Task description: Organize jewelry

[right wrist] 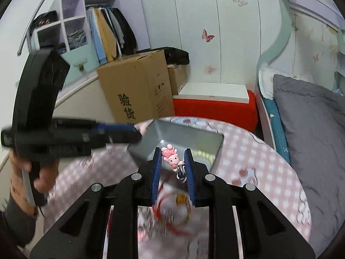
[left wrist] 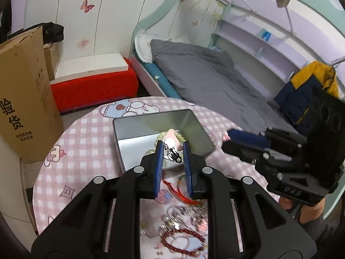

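On table [left wrist: 86, 142], open tin [left wrist: 129, 129] is taken as reference. Left gripper [left wrist: 172, 145] and right gripper [right wrist: 172, 153] are both aimed at the tin from its near side, jaws partly apart, nothing clamped. Loose jewelry pile [left wrist: 183, 222] is seen on the cloth just in front of the tin. Bead strand [right wrist: 202, 154] is seen inside the tin. Pig charm [right wrist: 170, 155] is seen over the tin's interior; resting or airborne cannot be told. Clasp [right wrist: 181, 172] sits by one pad; contact cannot be told.
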`<action>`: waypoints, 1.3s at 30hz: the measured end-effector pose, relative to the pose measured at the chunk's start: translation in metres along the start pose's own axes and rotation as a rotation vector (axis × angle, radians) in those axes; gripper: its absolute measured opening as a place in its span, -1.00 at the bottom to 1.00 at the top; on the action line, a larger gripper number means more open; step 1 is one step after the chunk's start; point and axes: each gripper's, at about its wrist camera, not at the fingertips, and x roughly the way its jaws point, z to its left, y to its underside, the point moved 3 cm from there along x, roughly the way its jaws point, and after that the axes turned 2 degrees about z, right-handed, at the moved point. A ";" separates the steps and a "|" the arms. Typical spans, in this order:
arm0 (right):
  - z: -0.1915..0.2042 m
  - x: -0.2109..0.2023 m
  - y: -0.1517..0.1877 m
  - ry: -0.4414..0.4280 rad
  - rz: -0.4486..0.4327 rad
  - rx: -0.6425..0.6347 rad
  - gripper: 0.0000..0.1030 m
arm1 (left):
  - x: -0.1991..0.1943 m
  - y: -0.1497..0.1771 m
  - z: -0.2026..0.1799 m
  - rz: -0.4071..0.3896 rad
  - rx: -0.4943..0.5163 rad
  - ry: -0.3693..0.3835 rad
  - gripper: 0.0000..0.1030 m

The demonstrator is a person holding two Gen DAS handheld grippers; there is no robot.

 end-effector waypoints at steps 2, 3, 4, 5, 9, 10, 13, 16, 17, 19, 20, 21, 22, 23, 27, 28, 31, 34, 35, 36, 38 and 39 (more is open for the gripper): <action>-0.006 0.015 -0.004 0.005 0.007 0.020 -0.62 | 0.013 0.000 0.004 0.024 -0.006 0.001 -0.64; -0.009 0.020 -0.005 0.007 0.014 0.025 -0.62 | 0.017 0.001 0.005 0.032 -0.009 -0.002 -0.64; -0.011 0.024 -0.005 0.005 0.019 0.032 -0.62 | 0.022 0.002 0.006 0.043 -0.012 -0.001 -0.64; -0.013 0.030 -0.005 0.004 0.025 0.039 -0.62 | 0.025 0.002 0.008 0.050 -0.016 0.000 -0.64; -0.016 0.039 -0.002 0.000 0.050 0.045 -0.62 | 0.038 0.007 0.013 0.078 -0.036 -0.005 -0.63; -0.017 0.042 0.000 0.001 0.057 0.046 -0.61 | 0.039 0.007 0.013 0.086 -0.041 -0.002 -0.63; -0.018 0.044 0.003 -0.006 0.073 0.060 -0.60 | 0.040 0.009 0.016 0.096 -0.050 0.002 -0.62; -0.020 0.043 0.005 -0.008 0.077 0.072 -0.59 | 0.039 0.011 0.014 0.101 -0.051 0.001 -0.44; -0.020 0.042 0.005 -0.013 0.076 0.076 -0.59 | 0.037 0.011 0.013 0.095 -0.050 0.000 -0.28; -0.019 0.040 0.004 -0.014 0.072 0.075 -0.58 | 0.031 0.011 0.010 0.070 -0.049 0.012 0.15; -0.018 0.038 0.004 -0.017 0.070 0.072 -0.55 | 0.029 0.011 0.009 0.066 -0.047 0.007 0.15; -0.016 0.035 0.002 -0.017 0.063 0.067 -0.53 | 0.027 0.011 0.009 0.061 -0.040 -0.009 0.15; -0.015 0.031 0.002 -0.010 0.055 0.065 -0.53 | 0.023 0.010 0.008 0.057 -0.033 -0.021 0.15; -0.016 0.028 0.001 -0.012 0.047 0.060 -0.52 | 0.021 0.011 0.007 0.056 -0.031 -0.025 0.15; -0.015 0.006 0.002 -0.002 0.016 0.075 -0.45 | -0.006 0.016 0.004 0.004 -0.006 -0.044 0.15; -0.013 0.001 0.004 -0.001 0.012 0.075 -0.43 | -0.012 0.019 0.005 -0.005 -0.006 -0.054 0.15; -0.004 -0.014 0.016 0.026 0.011 0.049 -0.39 | -0.026 0.036 0.008 -0.017 0.004 -0.100 0.15; 0.003 -0.022 0.034 0.041 0.029 0.045 -0.37 | -0.031 0.060 0.012 0.003 0.010 -0.154 0.15; 0.007 -0.024 0.044 0.042 0.039 0.043 -0.37 | -0.030 0.066 0.013 0.012 0.010 -0.162 0.15; 0.009 -0.025 0.051 0.046 0.050 0.043 -0.37 | -0.029 0.075 0.015 0.027 0.009 -0.166 0.15; 0.013 -0.025 0.065 0.052 0.072 0.048 -0.37 | -0.024 0.089 0.019 0.051 -0.006 -0.165 0.15; 0.015 -0.025 0.073 0.050 0.084 0.055 -0.36 | -0.022 0.098 0.022 0.065 -0.018 -0.165 0.15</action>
